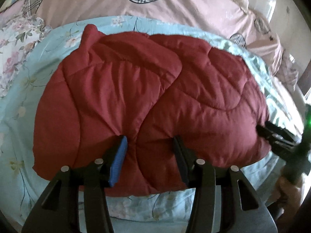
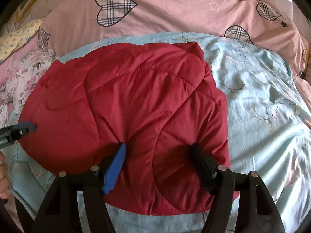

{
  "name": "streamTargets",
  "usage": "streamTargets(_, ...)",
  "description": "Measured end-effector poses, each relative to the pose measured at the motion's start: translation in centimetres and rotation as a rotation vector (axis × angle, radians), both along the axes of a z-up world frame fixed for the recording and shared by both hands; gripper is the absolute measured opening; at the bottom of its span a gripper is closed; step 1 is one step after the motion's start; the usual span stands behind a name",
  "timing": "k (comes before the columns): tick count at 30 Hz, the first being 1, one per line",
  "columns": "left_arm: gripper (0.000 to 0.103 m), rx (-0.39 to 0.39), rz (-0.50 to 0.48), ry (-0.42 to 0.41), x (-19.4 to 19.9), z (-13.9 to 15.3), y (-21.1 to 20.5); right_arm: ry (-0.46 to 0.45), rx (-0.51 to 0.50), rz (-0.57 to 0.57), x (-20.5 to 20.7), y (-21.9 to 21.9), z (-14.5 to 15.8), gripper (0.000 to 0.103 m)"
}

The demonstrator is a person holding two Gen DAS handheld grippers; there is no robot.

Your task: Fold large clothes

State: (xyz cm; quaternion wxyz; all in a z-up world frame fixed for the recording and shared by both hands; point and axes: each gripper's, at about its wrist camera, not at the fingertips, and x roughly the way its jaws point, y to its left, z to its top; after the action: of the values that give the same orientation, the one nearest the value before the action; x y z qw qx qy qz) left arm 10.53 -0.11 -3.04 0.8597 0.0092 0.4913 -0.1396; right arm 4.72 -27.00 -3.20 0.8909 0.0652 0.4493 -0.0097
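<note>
A red quilted padded jacket (image 1: 147,97) lies folded into a compact bundle on a light blue floral sheet (image 1: 23,116). It also shows in the right wrist view (image 2: 136,101). My left gripper (image 1: 149,141) is open, its fingers pressed onto the jacket's near edge, left of middle. My right gripper (image 2: 157,147) is open, its fingers resting on the jacket's near right part. The right gripper shows at the jacket's right edge in the left wrist view (image 1: 272,134). The left gripper shows at the jacket's left edge in the right wrist view (image 2: 23,130).
A pink duvet (image 2: 175,13) with plaid hearts lies behind the blue sheet (image 2: 262,101). A floral pillow (image 1: 17,44) sits at the far left. A yellow floral cushion (image 2: 17,36) lies at the far left corner.
</note>
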Motion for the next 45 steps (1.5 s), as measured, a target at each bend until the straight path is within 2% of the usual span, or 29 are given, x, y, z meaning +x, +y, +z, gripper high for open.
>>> streamTargets(6, 0.048, 0.02, 0.002, 0.003, 0.6, -1.5, -0.4, -0.01, 0.021, -0.011, 0.3, -0.4, -0.6, 0.075)
streamTargets(15, 0.049, 0.032, -0.003, -0.003, 0.6, -1.6, -0.5, -0.021, 0.038, -0.032, 0.0, -0.5, -0.5, 0.076)
streamTargets(19, 0.049, 0.039, -0.003, -0.005, 0.8, -1.5, -0.5, -0.061, 0.013, -0.042, -1.0, 0.5, 1.4, 0.076)
streamTargets(23, 0.049, 0.041, 0.001, -0.009, 0.7, -1.5, -0.7, -0.139, 0.007, 0.039, -1.8, 3.1, 3.9, 0.077)
streamTargets(26, 0.049, 0.049, 0.001, -0.015, 0.6, -1.5, -0.9, -0.107, 0.018, 0.083, -0.7, 4.5, 3.7, 0.077)
streamTargets(29, 0.049, 0.051, 0.001, -0.017, 0.5, -1.6, -0.9, -0.036, -0.024, 0.083, 1.1, 5.1, 1.6, 0.076)
streamTargets(33, 0.049, 0.052, -0.005, -0.02, 0.5, -1.5, -0.9, -0.026, -0.055, 0.04, 1.6, 4.0, 0.3, 0.077)
streamTargets(38, 0.049, 0.069, 0.013, -0.044, -0.7, 0.3, -1.2, -0.019, -0.027, 0.011, 1.6, 2.5, -0.2, 0.078)
streamTargets(40, 0.052, 0.076, 0.022, -0.067, -1.0, 1.2, -1.3, -0.027, -0.033, 0.011, 1.5, 2.6, -0.3, 0.078)
streamTargets(42, 0.065, 0.088, 0.05, -0.092, -1.1, 1.9, -1.2, -0.036, -0.032, 0.009, 1.4, 2.7, -0.4, 0.079)
streamTargets(44, 0.072, 0.102, 0.068, -0.098, -0.7, 1.8, -1.2, -0.044, -0.027, 0.008, 1.3, 2.5, -0.6, 0.079)
streamTargets(45, 0.072, 0.124, 0.074, -0.089, -0.3, 1.3, -1.3, -0.046, -0.026, 0.009, 1.3, 2.5, -0.5, 0.079)
